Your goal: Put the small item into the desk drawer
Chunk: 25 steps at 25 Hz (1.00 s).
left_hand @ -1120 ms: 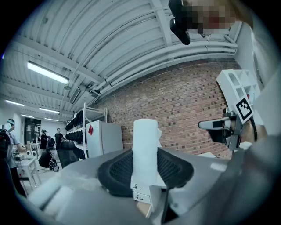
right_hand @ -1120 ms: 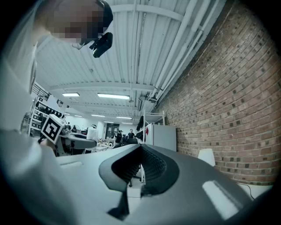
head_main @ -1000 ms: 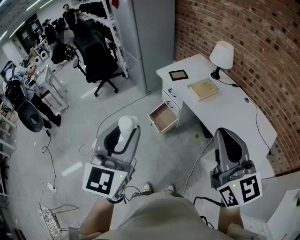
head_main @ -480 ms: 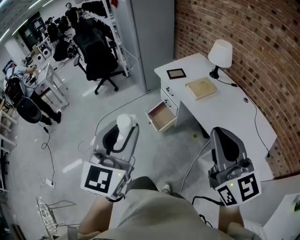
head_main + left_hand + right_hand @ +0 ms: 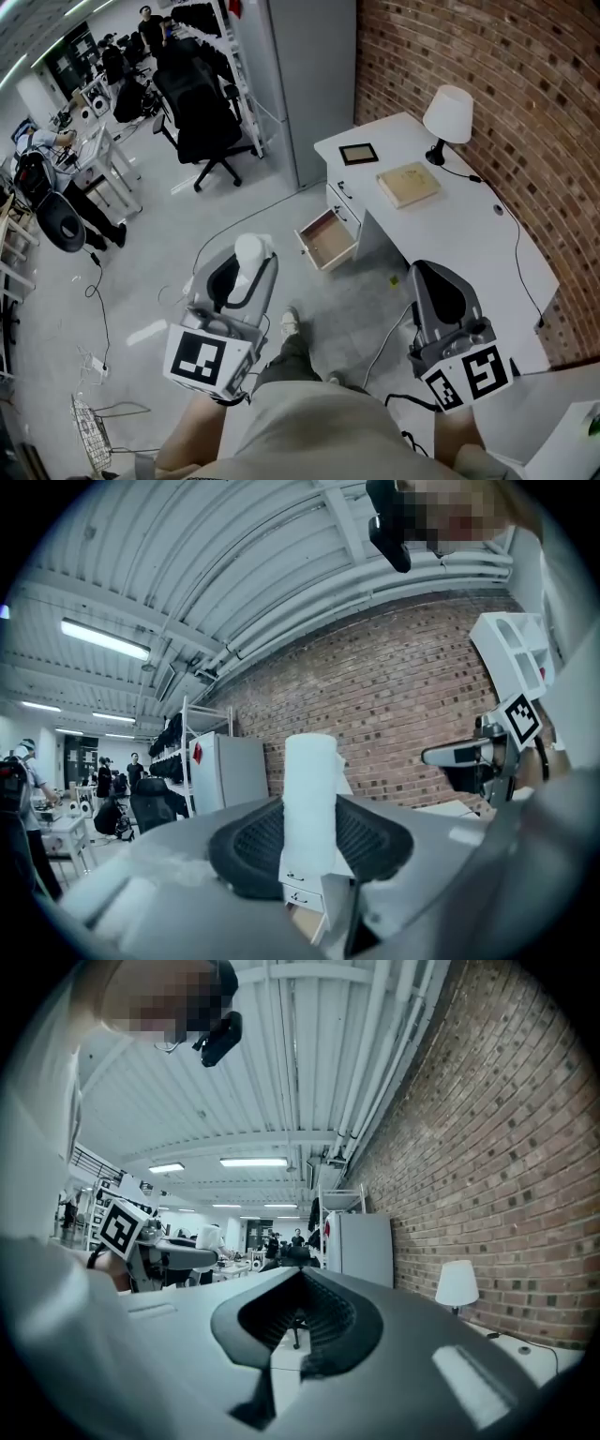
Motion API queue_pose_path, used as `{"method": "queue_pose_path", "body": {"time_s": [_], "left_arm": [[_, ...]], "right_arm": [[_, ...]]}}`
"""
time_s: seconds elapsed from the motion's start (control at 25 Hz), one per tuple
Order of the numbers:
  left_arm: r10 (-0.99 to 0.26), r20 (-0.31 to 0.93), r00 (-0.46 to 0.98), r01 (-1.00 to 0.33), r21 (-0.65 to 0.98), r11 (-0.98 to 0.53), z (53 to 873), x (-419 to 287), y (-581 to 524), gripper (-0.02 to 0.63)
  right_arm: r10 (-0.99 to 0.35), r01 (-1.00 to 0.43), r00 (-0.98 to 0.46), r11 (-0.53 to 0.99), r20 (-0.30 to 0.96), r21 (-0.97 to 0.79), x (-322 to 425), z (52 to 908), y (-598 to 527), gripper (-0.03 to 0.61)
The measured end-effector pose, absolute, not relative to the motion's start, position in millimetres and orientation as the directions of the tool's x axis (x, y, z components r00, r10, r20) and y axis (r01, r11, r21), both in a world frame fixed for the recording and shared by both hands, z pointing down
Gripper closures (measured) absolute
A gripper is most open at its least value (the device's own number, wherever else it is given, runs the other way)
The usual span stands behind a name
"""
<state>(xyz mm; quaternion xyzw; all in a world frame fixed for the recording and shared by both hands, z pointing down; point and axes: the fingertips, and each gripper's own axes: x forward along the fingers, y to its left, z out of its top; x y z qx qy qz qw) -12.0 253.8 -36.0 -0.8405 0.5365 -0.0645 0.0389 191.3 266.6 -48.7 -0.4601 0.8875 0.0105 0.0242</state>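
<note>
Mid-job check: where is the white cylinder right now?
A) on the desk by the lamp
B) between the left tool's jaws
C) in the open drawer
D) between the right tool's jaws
B: the white cylinder stands clamped in the left tool; the right tool holds nothing.

Left gripper: grey moulded shell; black ribbed pads line the jaws.
Right gripper: same grey shell, rounded hood shape, dark lining inside.
Marker cube, left: white faces, bold black square code, small green light at one edge.
Marker cube, right: white, black codes on two visible faces, green light.
Clothing: beige top, dark trousers, pale shoe.
Headgear: black camera unit.
</note>
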Motion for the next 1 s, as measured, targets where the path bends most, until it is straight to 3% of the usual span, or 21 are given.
{"method": "queue_pose_path", "body": {"time_s": [0.6, 1.0], "left_arm": [[-0.885, 0.079, 0.459, -0.88, -0.096, -0.465, -12.5, -55.3, 128.3, 0.468], [-0.854, 0.106, 0.509, -0.856, -0.045, -0.516, 3.6, -125.7, -10.1, 0.466]], "right_arm": [[-0.821, -0.822, -0.569, 0.57, 0.04, -0.003, 135.4, -12.1, 137.6, 0.575], [-0.844, -0.851, -0.521, 0.525, 0.125, -0.001, 61.0, 1.8, 8.3, 0.575]]}}
